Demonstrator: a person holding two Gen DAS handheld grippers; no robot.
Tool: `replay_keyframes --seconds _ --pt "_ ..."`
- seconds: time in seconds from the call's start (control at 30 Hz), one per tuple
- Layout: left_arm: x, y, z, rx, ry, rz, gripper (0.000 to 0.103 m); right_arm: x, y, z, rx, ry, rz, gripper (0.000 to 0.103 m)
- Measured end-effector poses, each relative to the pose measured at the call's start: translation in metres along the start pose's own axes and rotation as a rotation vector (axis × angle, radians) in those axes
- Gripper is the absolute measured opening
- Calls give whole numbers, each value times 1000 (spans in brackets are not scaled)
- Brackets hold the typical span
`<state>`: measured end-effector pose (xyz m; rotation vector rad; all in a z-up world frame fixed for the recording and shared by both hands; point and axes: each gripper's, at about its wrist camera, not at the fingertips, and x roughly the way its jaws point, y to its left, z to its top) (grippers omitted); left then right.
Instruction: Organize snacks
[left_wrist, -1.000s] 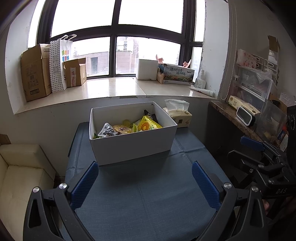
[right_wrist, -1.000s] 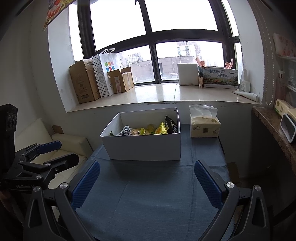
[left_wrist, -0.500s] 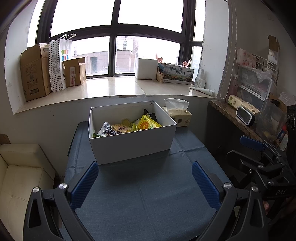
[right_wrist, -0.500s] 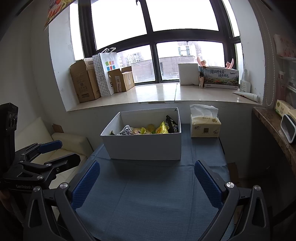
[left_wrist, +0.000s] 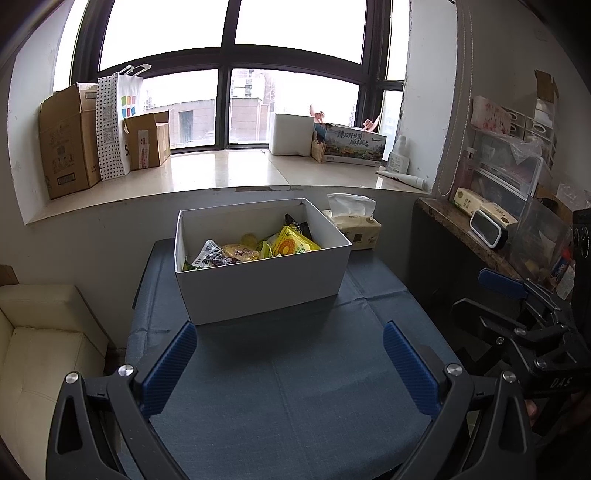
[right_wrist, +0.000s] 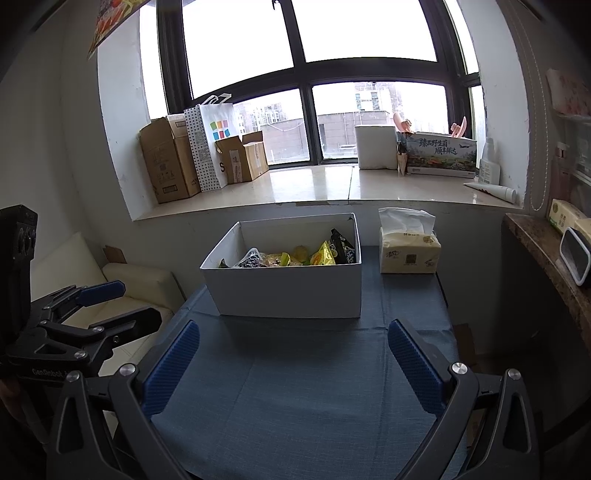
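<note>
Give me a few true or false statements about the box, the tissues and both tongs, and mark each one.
1. The white box holds snack packets. True.
2. The tissue pack sits inside the box. False: it stands on the blue cloth beside the box, on its right.
3. The left tongs are open and hold nothing. True.
4. The right tongs grip a yellow packet. False: they are open and empty, short of the box.
5. The box has a lid on. False: its top is open.
</note>
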<state>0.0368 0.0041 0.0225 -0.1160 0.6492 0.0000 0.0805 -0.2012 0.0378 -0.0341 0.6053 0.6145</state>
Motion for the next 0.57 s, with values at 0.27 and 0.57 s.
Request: replay_keyframes --seconds 0.27,0.57 --pt "0 0 -1 -1 0 -3 103 1 2 -1 -2 0 0 103" --pt "1 2 -2 -17 -6 -10 103 1 2 -2 -1 3 -3 103"
